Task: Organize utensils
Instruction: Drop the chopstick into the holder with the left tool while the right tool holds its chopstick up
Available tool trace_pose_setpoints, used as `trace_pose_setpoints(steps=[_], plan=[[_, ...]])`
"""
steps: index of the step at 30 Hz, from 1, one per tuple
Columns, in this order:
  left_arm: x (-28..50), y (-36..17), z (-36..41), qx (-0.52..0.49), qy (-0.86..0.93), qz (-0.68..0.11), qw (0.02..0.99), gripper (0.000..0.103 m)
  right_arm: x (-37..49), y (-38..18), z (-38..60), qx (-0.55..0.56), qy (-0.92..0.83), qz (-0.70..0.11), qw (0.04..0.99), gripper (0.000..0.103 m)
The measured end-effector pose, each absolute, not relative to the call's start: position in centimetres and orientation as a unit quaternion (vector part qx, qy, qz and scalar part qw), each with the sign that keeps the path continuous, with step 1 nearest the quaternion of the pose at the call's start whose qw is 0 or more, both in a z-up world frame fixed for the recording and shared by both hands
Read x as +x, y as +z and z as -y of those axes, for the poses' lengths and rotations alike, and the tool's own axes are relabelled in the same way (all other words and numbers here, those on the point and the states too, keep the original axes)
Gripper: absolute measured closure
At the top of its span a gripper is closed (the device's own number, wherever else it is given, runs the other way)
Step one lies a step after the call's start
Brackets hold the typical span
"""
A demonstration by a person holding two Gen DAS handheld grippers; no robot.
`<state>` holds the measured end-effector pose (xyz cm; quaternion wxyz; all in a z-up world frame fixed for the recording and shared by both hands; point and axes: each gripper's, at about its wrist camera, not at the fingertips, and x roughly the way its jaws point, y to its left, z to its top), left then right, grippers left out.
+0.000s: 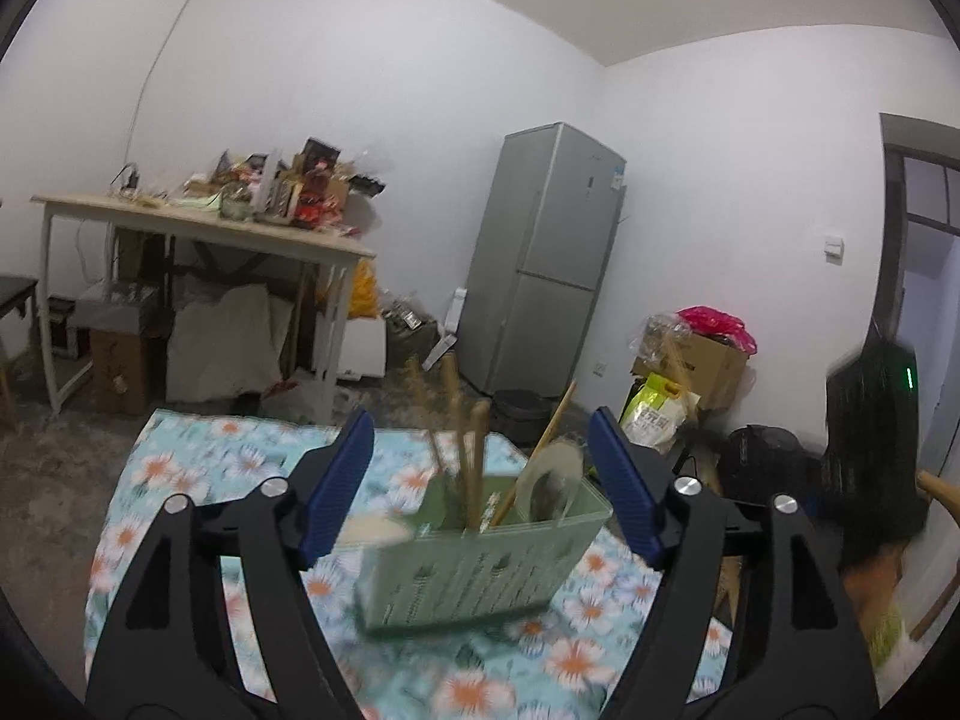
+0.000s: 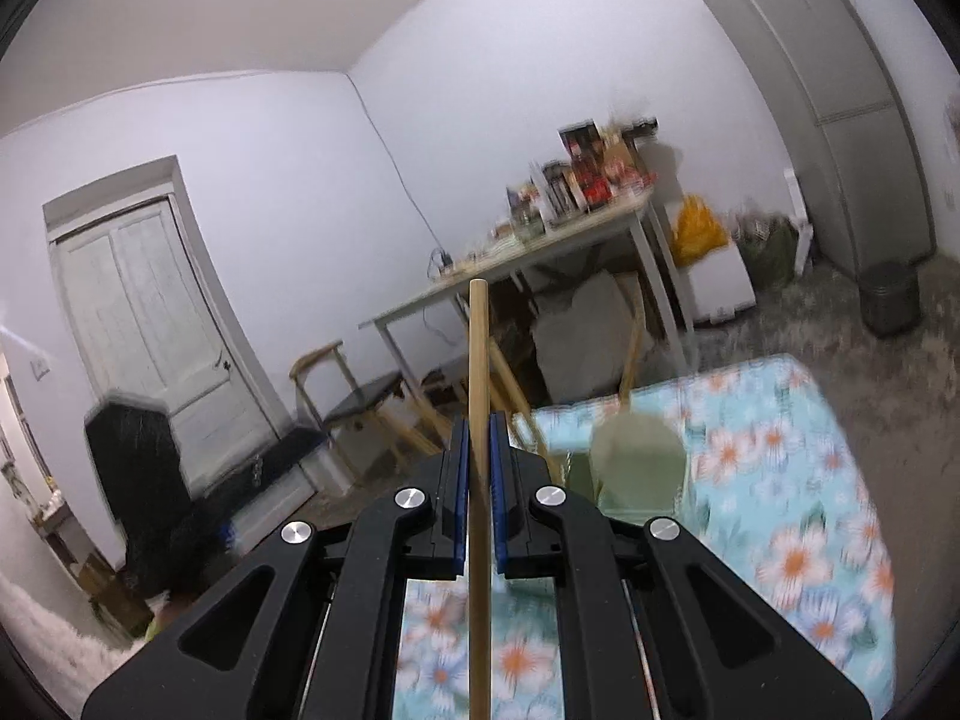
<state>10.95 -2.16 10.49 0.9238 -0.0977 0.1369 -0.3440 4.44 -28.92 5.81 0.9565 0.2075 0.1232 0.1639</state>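
Floral-clothed surface carried the pale green slotted plastic caddy, seemingly straight ahead of my left fingers, spread empty; my right fingers clamped a slim upright wooden stick.

Left tongs gape wide before the green utensil basket on the floral cloth.

No readable text in either view. Yellow-green bag on floor beside cardboard box carries large white characters, too blurred to read. Fridge door bears small blue-white sticker, print illegible. Packages on far table show printing, too small to make out.
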Motion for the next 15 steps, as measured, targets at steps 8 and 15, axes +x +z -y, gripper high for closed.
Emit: trace_pose_setpoints(steps=[8,15], plan=[[9.4,6.3,-0.2,-0.101,-0.326,-0.205,0.917,0.025,9.2,11.7,28.4,0.179,0.158,-0.019,0.971,0.096],[9.4,4.7,-2.1,-0.124,-0.312,-0.223,0.915,0.025,13.7,12.9,26.1,0.163,0.1,0.033,0.981,0.096]])
